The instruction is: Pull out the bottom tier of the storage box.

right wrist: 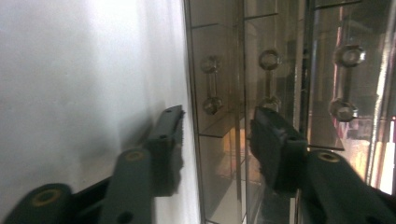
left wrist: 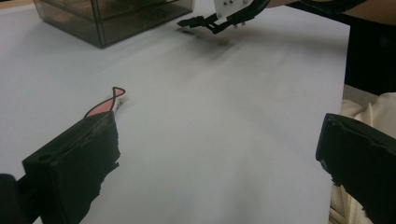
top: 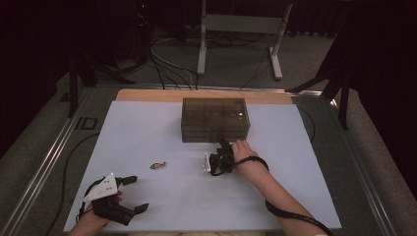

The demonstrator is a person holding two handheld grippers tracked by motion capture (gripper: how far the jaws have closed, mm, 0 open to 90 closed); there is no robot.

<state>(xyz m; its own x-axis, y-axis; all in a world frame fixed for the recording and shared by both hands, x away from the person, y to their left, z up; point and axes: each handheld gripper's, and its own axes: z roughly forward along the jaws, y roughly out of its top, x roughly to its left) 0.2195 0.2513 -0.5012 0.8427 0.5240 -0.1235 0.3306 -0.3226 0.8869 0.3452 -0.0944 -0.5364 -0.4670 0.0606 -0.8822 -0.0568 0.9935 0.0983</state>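
A smoky see-through drawer box (top: 215, 119) stands at the middle back of the white sheet (top: 147, 132). My right gripper (top: 224, 144) lies turned on its side right at the box's front. In the right gripper view its jaws (right wrist: 217, 114) stand partly apart: one is over the white sheet, the other is against the box front (right wrist: 280, 70), and nothing is pressed between them. Small bar handles (right wrist: 211, 84) show just beyond the tips. My left gripper (top: 138, 193) rests open at the near left. A small fish-shaped figure (top: 158, 165) (left wrist: 109, 100) lies just past its left jaw.
A metal rail (top: 49, 157) frames the table, and cables (top: 167, 73) and a stand's legs (top: 236, 24) lie on the floor behind. A wooden strip (top: 147, 95) borders the sheet's far edge. Pale cloth (left wrist: 364, 112) sits beyond the sheet's near edge.
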